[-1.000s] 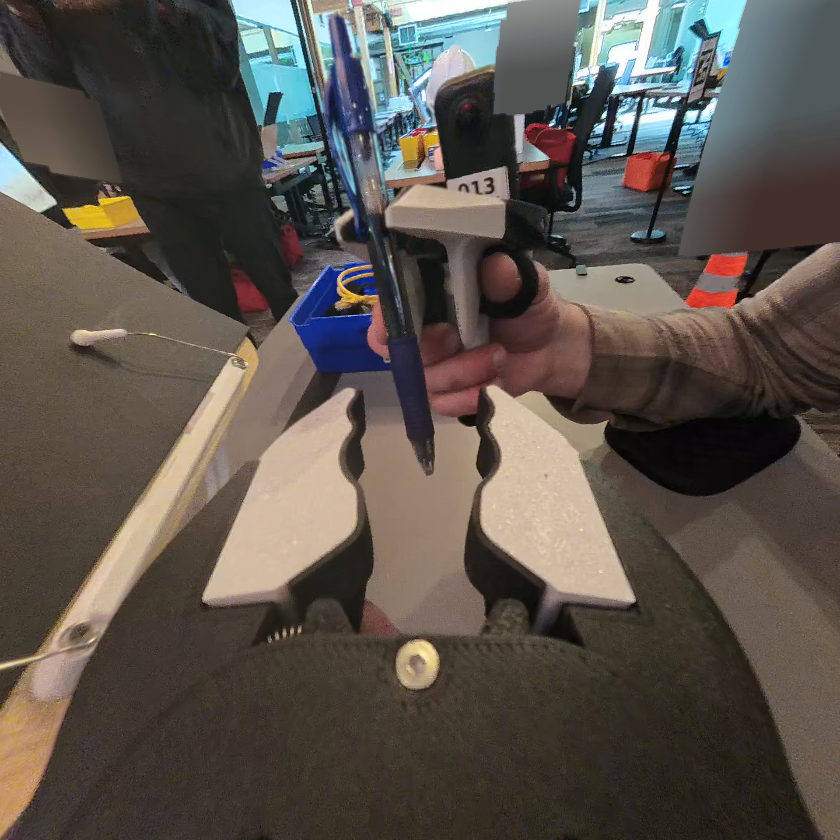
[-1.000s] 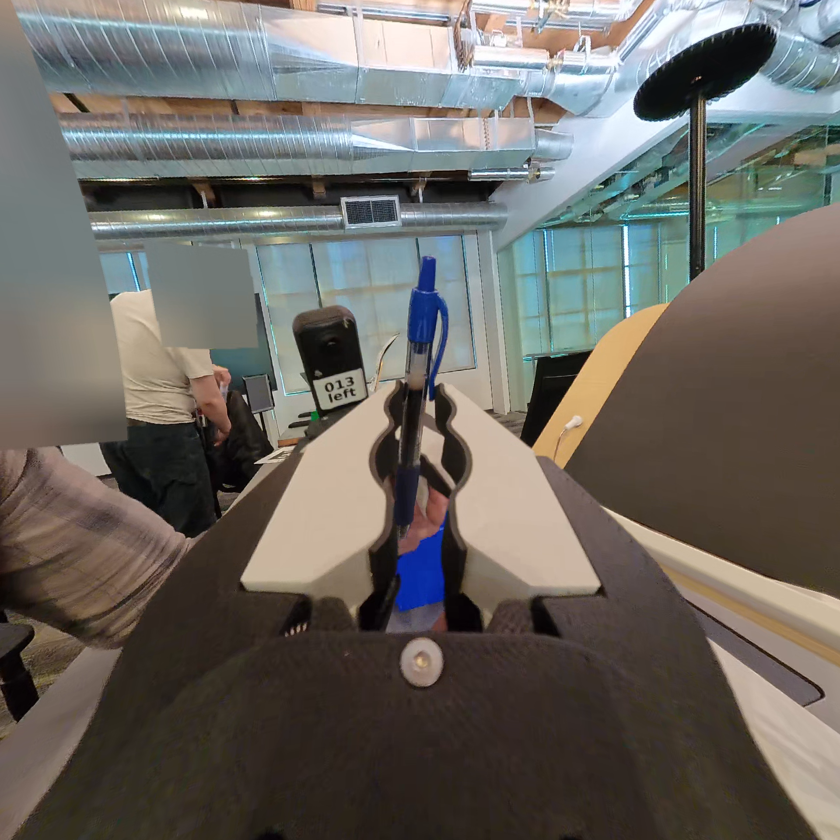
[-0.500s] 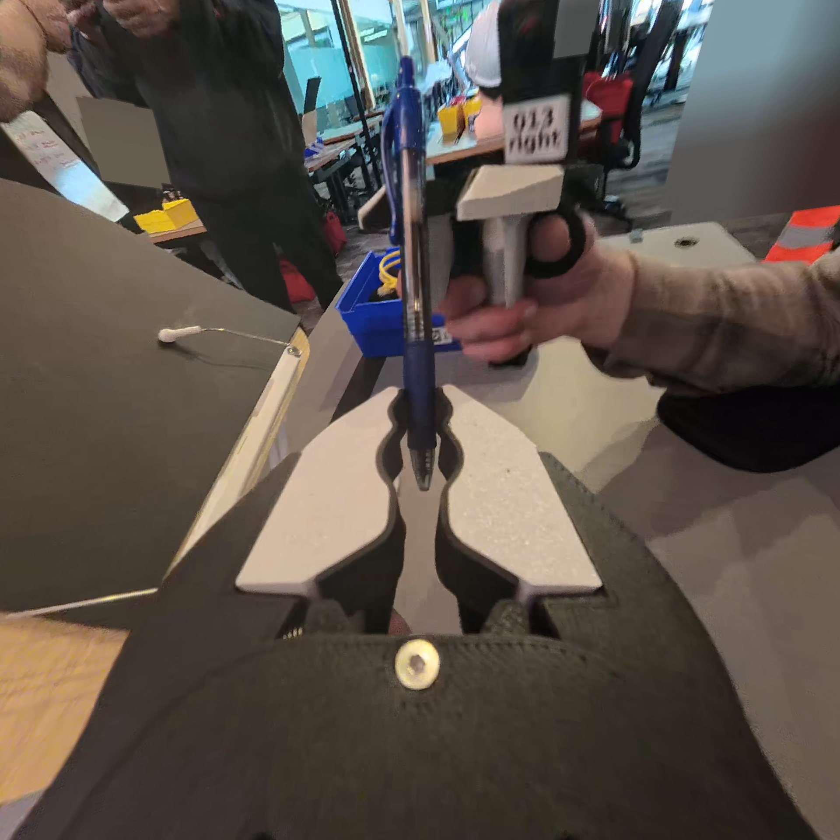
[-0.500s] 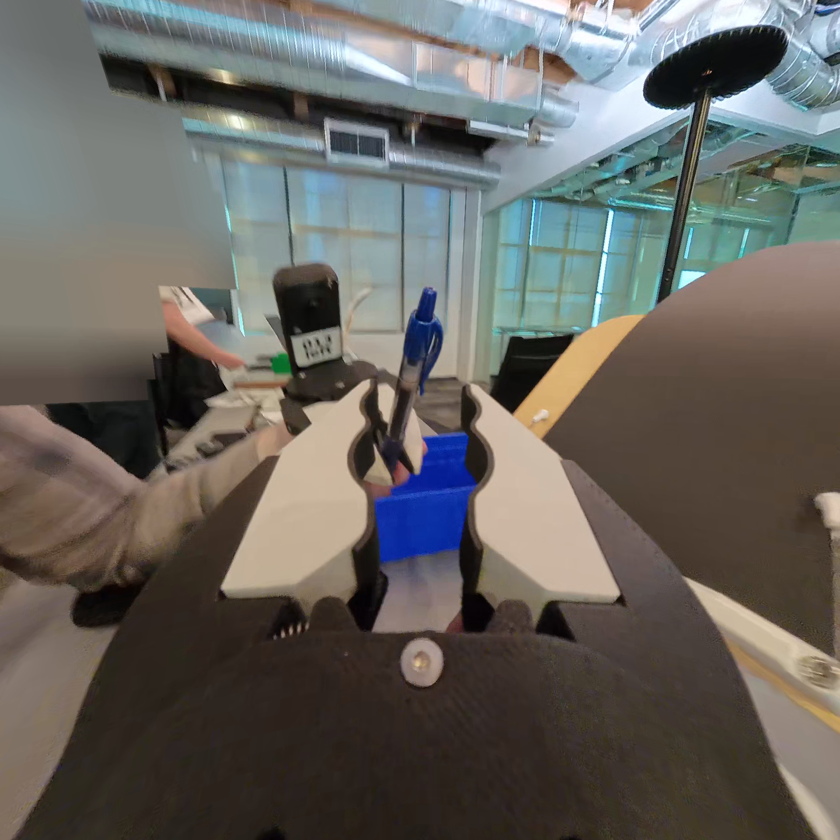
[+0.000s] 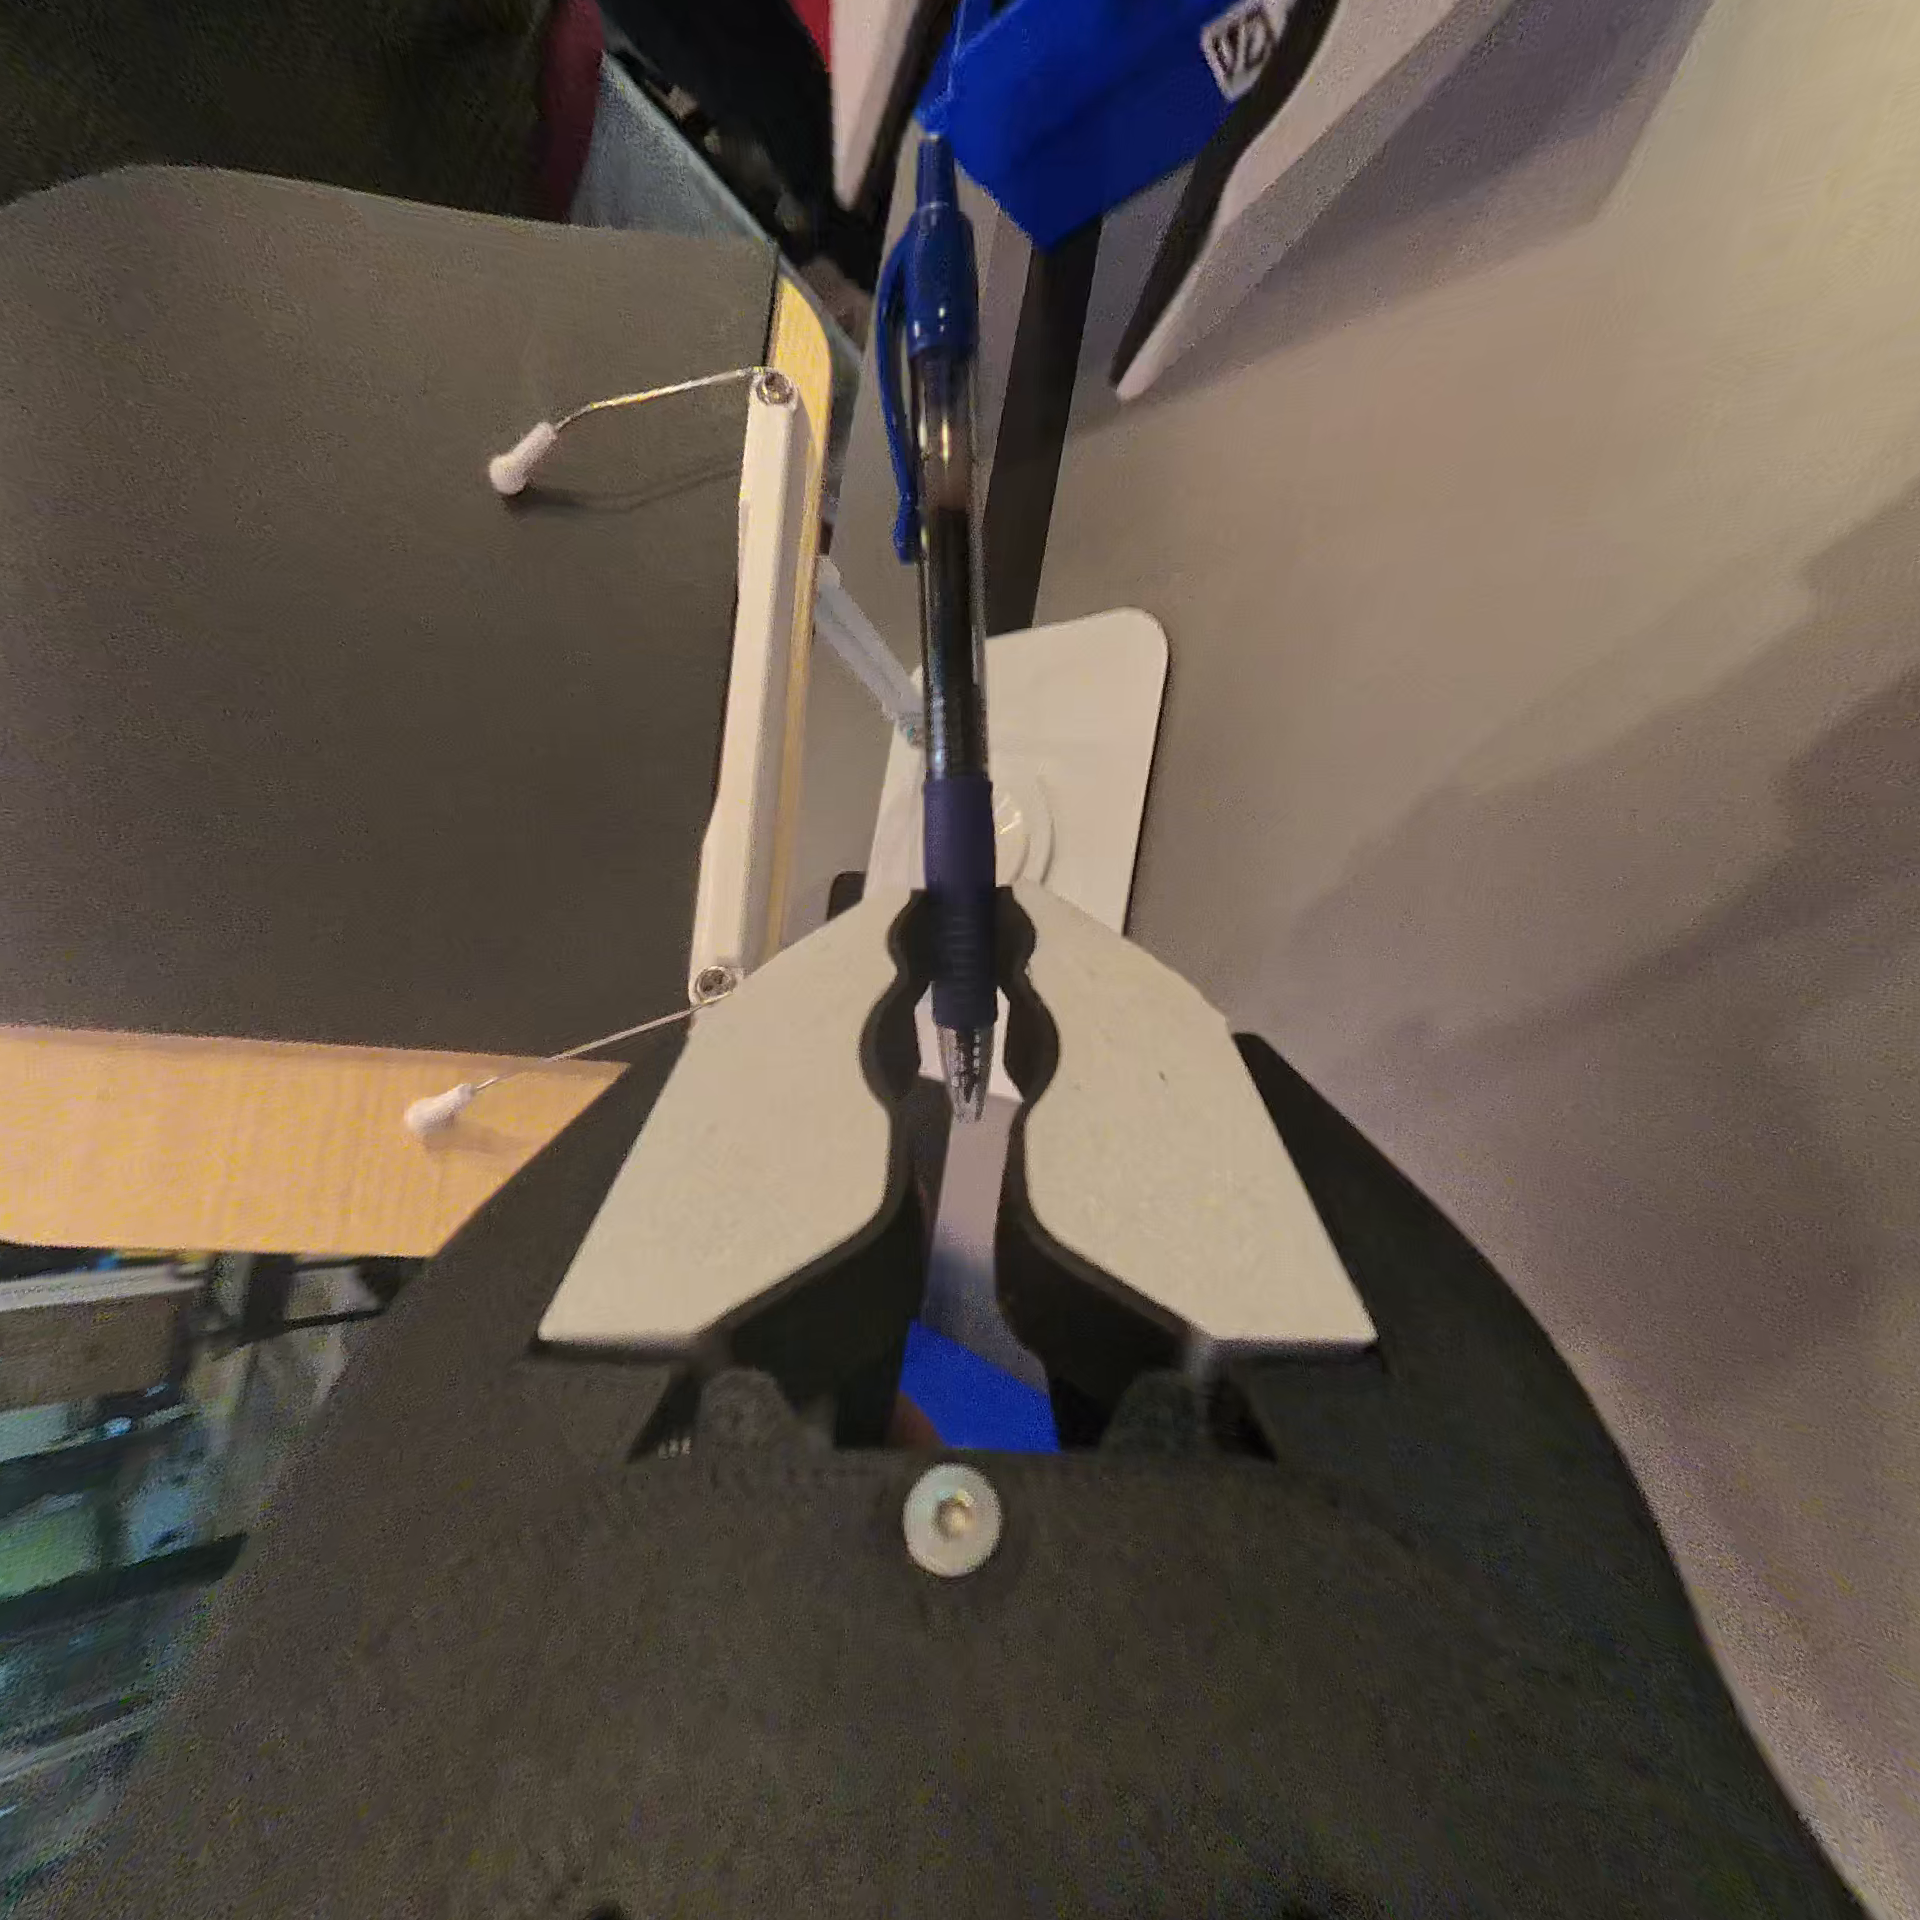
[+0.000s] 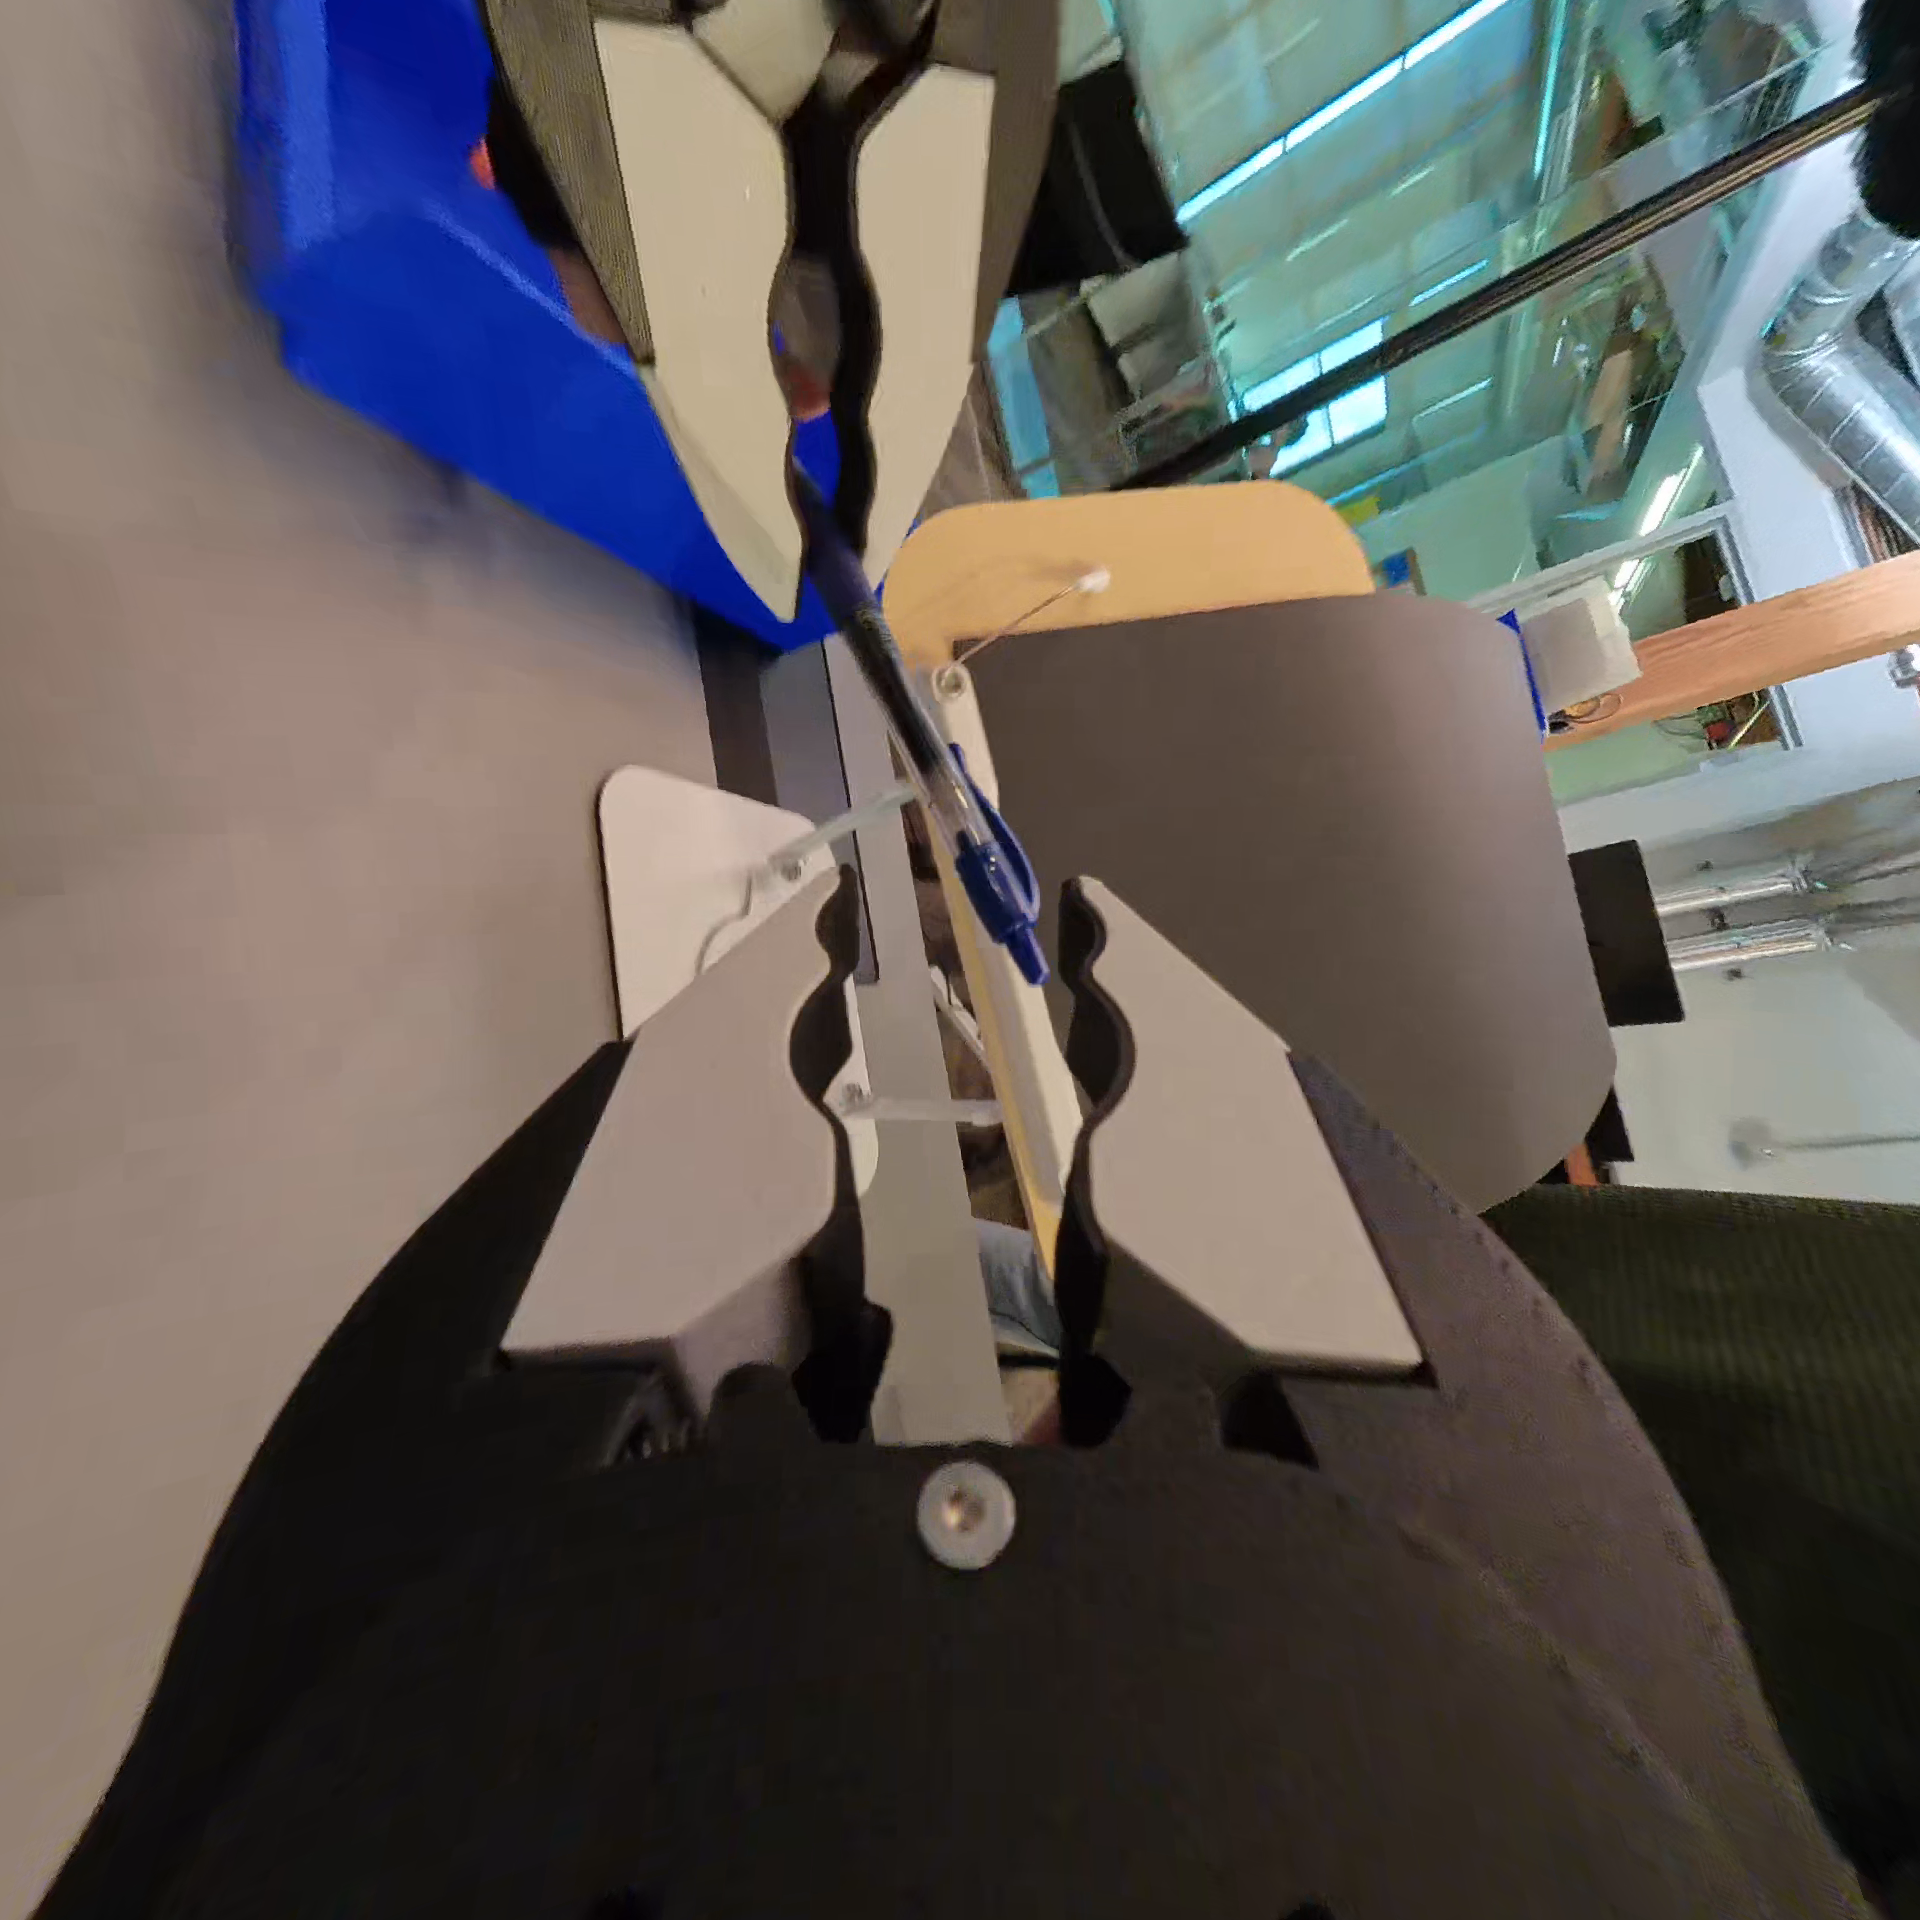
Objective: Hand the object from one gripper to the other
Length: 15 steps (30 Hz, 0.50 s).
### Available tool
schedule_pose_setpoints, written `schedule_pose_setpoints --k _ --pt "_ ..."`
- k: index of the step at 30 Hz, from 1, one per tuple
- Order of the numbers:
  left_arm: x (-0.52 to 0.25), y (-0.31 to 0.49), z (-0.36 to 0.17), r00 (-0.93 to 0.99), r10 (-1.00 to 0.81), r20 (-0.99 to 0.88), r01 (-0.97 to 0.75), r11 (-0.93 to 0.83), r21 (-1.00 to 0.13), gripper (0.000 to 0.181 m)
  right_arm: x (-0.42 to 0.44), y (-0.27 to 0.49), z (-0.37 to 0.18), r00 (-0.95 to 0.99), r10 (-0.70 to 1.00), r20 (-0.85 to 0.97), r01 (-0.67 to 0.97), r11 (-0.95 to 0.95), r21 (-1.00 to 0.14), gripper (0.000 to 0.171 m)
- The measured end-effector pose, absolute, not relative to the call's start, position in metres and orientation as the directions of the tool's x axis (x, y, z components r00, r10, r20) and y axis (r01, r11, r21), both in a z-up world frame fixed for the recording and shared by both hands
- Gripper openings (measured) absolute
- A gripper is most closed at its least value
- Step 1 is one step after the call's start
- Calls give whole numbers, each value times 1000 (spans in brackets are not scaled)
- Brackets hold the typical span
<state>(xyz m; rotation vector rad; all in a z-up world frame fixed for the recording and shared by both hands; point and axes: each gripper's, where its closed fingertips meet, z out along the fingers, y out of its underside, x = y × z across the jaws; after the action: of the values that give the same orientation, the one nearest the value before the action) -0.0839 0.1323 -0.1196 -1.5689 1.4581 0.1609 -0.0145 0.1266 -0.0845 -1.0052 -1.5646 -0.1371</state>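
the pen's point(image 5: 953, 665) tip end is partly hidden between the left gripper's point(image 5: 958, 971) fingers, which are clamped on its dark grip. its capped end points toward the right gripper point(image 6: 961, 935), whose fingers stand apart around it, seemingly not touching. the blue bin point(image 6: 436, 312) is blurred and cut off. below lie the grey counter point(image 5: 1507, 727) and a white plate point(image 5: 1081, 748).
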Motion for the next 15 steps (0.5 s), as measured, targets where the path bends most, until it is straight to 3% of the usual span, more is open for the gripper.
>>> schedule_pose_setpoints --k 3,6,9,15 --pt "-83 130 -124 241 -681 -691 -873 159 -461 11 -21 133 -96 34 451 892 705 622 -341 36" --pt "-78 127 -129 250 -704 -664 -874 131 -468 11 -25 140 -111 -51 358 932 753 627 -199 35" --pt "-73 123 -130 281 -739 -613 -850 106 -517 11 -26 158 -110 -58 213 975 791 606 -86 18" --pt "-78 128 -117 351 -723 -595 -806 90 -585 12 -32 167 -104 1 100 995 774 630 -64 8"
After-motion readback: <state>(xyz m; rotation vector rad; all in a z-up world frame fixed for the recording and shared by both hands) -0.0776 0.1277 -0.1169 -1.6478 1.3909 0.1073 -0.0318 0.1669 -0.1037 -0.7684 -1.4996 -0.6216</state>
